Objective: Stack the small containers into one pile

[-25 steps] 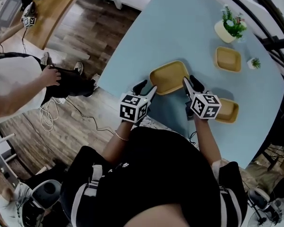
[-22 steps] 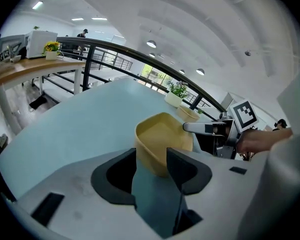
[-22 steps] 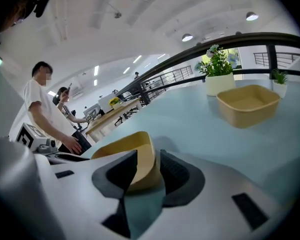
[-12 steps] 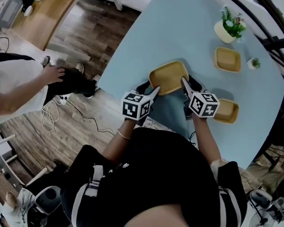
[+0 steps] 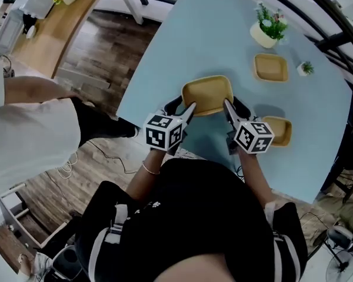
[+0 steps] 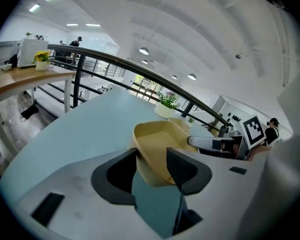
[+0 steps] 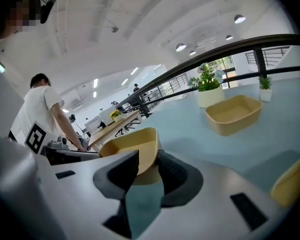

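Observation:
A large yellow container (image 5: pixel 207 94) is gripped at its two near corners, its near edge a little above the blue table (image 5: pixel 223 40). My left gripper (image 5: pixel 182 107) is shut on its left rim, with the wall between the pads (image 6: pixel 152 156). My right gripper (image 5: pixel 235 106) is shut on the right rim in the same way (image 7: pixel 147 166). The same container fills the middle of the left gripper view (image 6: pixel 162 139) and of the right gripper view (image 7: pixel 132 146). A smaller yellow container (image 5: pixel 270 67) lies further back. Another small container (image 5: pixel 278 131) lies right of my right gripper.
A white pot with a plant (image 5: pixel 265 31) and a tiny potted plant (image 5: pixel 306 68) stand at the table's far right. A black railing (image 5: pixel 329 16) runs behind them. A person in a white top (image 5: pixel 29 140) stands on the wooden floor to the left.
Both grippers have come up a little with the large container between them. The person on the left has stepped closer, and the view has shifted so the far containers sit higher.

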`<state>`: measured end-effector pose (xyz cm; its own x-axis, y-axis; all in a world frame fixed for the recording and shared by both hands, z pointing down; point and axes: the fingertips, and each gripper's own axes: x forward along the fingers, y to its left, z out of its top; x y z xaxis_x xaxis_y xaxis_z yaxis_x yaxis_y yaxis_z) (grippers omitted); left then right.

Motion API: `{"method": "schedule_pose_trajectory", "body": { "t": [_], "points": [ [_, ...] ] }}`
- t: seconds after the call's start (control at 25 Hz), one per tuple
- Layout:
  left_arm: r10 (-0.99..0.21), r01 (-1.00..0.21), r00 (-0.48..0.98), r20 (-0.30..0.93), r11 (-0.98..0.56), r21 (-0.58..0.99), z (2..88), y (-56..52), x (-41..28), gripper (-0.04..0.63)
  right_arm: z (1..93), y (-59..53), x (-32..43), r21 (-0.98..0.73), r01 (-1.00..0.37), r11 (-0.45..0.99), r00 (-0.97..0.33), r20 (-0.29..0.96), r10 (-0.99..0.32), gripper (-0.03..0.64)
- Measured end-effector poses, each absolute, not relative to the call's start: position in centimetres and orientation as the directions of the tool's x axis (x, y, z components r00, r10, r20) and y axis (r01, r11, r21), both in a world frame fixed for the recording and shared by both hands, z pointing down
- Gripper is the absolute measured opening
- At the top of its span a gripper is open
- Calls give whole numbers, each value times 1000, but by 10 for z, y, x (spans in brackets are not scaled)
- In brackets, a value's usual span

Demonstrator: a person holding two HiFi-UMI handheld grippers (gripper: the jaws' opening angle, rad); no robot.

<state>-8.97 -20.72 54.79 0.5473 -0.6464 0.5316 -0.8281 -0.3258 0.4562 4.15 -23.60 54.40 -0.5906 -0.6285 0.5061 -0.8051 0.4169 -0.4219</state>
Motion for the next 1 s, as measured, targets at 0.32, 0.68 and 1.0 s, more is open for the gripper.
{"method": "schedule_pose_trajectory", "body": {
  "t": [0.32,0.68,1.0],
  "points": [
    [-601,-774,631,491,-438,457,520,-212,-33,169,515,-222,101,-411,-848,333,-509,457,-730,129],
    [-509,-705,709,489,-547,452,515,-207,47,169,510,-197,180,-415,-883,217,-407,449,-796,129],
    [-429,-645,757,494,-613,456,517,-194,110,169,507,-179,244,-405,-904,139,-327,441,-836,130]
  ]
}}
